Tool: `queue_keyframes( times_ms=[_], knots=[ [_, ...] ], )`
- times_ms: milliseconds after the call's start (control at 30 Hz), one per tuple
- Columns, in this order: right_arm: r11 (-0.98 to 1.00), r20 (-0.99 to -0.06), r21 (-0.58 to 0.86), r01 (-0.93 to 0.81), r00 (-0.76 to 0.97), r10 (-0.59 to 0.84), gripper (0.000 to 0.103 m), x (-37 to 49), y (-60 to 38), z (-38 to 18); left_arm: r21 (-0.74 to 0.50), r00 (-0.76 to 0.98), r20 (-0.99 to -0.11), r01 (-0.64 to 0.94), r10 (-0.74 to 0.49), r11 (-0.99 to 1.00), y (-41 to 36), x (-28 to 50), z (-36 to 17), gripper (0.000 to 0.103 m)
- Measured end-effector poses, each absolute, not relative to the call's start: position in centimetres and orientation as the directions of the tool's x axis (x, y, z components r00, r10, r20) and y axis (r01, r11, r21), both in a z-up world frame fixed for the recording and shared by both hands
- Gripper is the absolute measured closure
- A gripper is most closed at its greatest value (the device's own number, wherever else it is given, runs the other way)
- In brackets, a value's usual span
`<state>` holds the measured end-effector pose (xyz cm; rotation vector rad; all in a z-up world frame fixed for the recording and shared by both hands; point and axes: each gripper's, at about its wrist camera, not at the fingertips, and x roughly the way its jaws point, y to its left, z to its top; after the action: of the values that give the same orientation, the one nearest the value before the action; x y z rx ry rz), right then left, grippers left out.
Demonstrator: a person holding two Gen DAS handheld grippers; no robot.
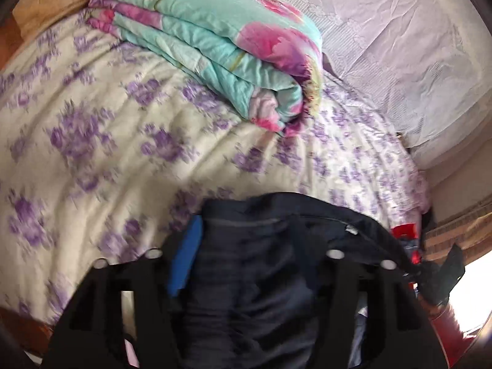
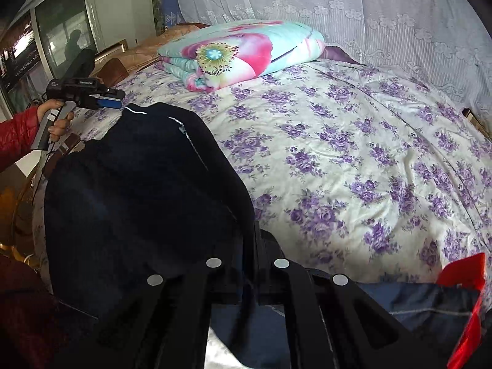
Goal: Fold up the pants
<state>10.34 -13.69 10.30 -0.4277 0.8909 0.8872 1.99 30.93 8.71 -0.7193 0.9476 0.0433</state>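
Dark navy pants (image 1: 261, 261) hang between my two grippers above the near edge of the bed. My left gripper (image 1: 246, 230) is shut on the waistband edge; one blue pad (image 1: 184, 261) shows beside the cloth. In the right wrist view the pants (image 2: 138, 190) drape as a dark sheet at the left, and the left gripper (image 2: 118, 104) pinches their top corner. My right gripper (image 2: 249, 246) is shut on the other edge of the pants, with cloth bunched between its fingers.
The bed has a white sheet with purple flowers (image 2: 353, 153). A folded teal and pink quilt (image 1: 215, 49) lies at its head, and shows in the right wrist view (image 2: 240, 52). A lace curtain (image 2: 338, 6) hangs behind. Red and blue clothing (image 2: 461, 301) lies near the bed edge.
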Motion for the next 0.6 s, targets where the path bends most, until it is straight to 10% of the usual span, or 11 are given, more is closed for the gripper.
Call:
queue_keyframes(
  times_ms=[600],
  knots=[
    [0.646,-0.811,0.021,-0.763,0.364,0.457,0.098,-0.1,-16.4,10.4,-0.51,0.394,-0.859,-0.603,-0.326,0.614,27.1,7.9,7.7,0.022]
  ],
)
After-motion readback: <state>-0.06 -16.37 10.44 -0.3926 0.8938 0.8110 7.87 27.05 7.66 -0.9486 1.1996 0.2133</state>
